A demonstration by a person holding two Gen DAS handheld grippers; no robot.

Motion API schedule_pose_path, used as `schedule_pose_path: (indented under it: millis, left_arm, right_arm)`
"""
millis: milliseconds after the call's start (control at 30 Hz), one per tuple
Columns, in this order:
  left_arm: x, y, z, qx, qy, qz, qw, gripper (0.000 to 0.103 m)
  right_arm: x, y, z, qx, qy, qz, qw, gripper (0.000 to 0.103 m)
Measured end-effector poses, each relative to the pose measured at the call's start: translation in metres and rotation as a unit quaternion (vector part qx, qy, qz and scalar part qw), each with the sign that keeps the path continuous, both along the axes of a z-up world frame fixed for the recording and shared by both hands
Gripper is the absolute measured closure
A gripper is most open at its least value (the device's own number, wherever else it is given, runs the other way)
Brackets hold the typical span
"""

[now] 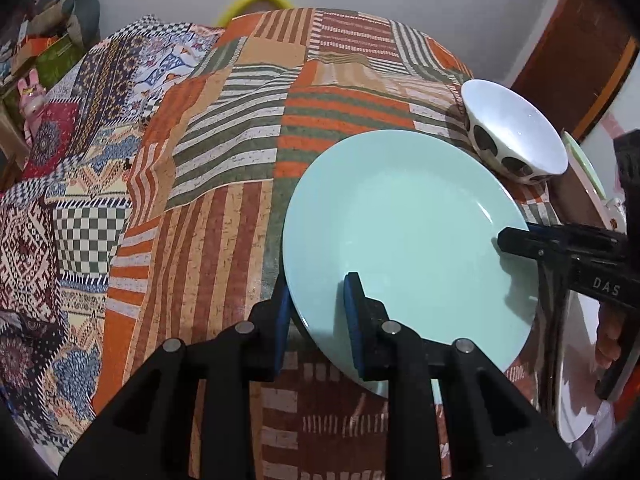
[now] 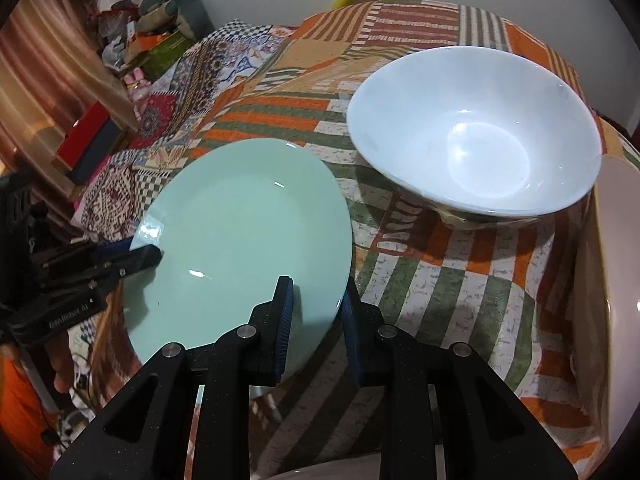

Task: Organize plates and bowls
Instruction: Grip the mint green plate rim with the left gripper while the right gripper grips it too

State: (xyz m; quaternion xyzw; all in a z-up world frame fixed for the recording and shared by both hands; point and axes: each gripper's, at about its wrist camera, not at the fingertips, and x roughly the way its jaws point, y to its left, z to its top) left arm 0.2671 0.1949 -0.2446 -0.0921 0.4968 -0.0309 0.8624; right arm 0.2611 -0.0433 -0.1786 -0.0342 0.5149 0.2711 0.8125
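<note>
A pale green plate (image 1: 404, 224) is held tilted above the patchwork tablecloth. My left gripper (image 1: 318, 312) is shut on its near left rim. My right gripper (image 2: 316, 316) is shut on its opposite rim; it shows in the left wrist view (image 1: 520, 236) at the right. The plate also shows in the right wrist view (image 2: 244, 232), with the left gripper (image 2: 140, 256) on its far left rim. A white bowl (image 2: 476, 136) with a dark spotted outside stands on the cloth behind the plate, also seen in the left wrist view (image 1: 516, 132).
A patchwork tablecloth (image 1: 224, 168) covers the table. A pale cream plate rim (image 2: 616, 240) lies at the right edge, and another white plate (image 1: 580, 360) sits low right. Boxes and clutter (image 2: 132, 48) stand beyond the table's left side.
</note>
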Motion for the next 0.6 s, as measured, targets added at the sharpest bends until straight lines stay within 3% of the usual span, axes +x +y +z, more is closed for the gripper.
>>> schedule_pose_path:
  millis: [233,600]
  left_arm:
    - [-0.009,0.004,0.006,-0.027,0.001,0.027,0.9993,0.078]
    - [-0.048,-0.022,0.049,0.002,-0.047,0.026,0.9986,0.078]
  right_arm:
    - [-0.015,0.001,0.015,0.005,-0.028,0.000,1.000,0.082]
    - [-0.041,-0.018,0.039,0.031,-0.052,-0.013,0.998,0.082]
